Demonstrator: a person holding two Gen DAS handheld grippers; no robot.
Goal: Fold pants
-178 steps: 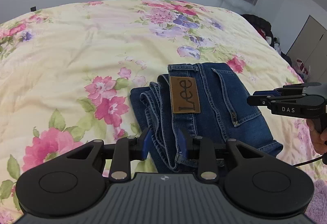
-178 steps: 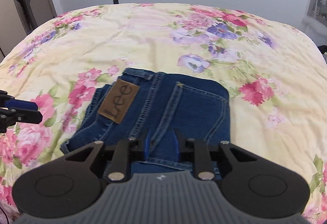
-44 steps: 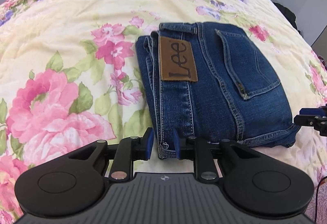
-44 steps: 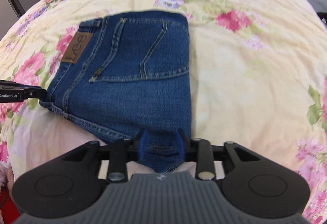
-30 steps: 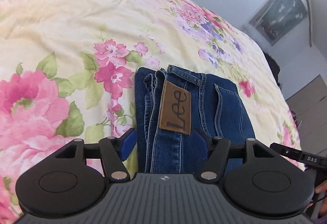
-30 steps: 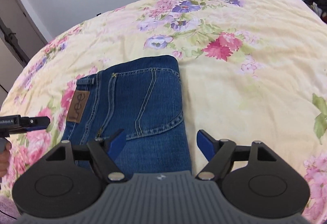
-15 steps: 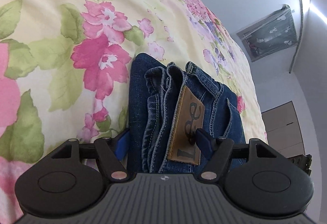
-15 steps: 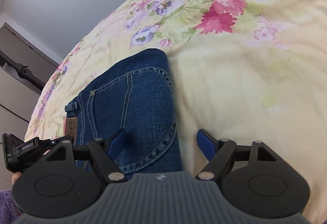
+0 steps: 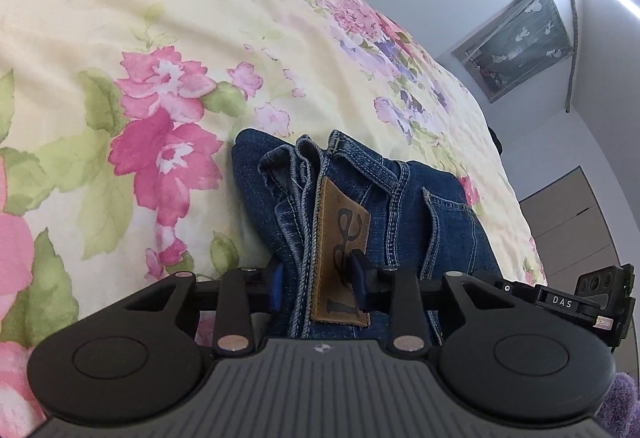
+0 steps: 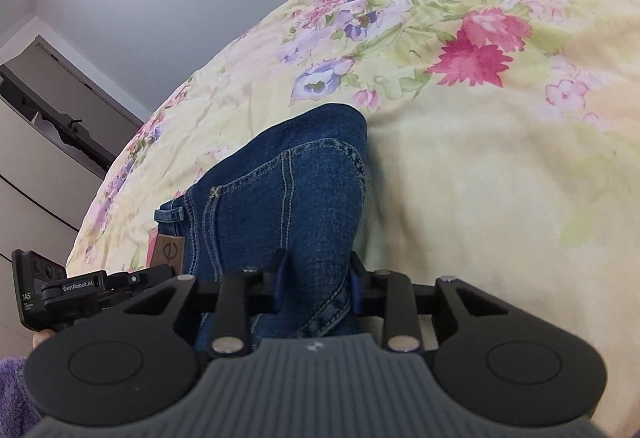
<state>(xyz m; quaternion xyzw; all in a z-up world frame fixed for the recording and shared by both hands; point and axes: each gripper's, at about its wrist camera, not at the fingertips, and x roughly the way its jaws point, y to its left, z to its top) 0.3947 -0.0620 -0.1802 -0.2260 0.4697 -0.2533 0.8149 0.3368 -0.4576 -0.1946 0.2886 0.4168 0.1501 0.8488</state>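
Observation:
Folded blue jeans [image 9: 404, 198] with a brown leather patch [image 9: 340, 234] lie on the floral bedspread [image 9: 120, 38]. My left gripper [image 9: 318, 284] is shut on the waistband side of the folded stack, with the patch between its blue pads. My right gripper [image 10: 316, 288] is shut on the opposite, folded side of the jeans [image 10: 288, 190]. The right gripper shows at the right edge of the left wrist view [image 9: 568, 304]. The left gripper shows at the left edge of the right wrist view [image 10: 80, 294].
The bedspread [image 10: 500, 158] spreads wide around the jeans. A grey wall, a framed picture [image 9: 520, 38] and wardrobe doors [image 10: 48, 158] stand beyond the bed. A purple fuzzy sleeve [image 10: 12, 390] shows at the lower left.
Both grippers were open around the jeans half a second ago. They have now closed on the two sides of the folded stack, and the denim bunches between the pads.

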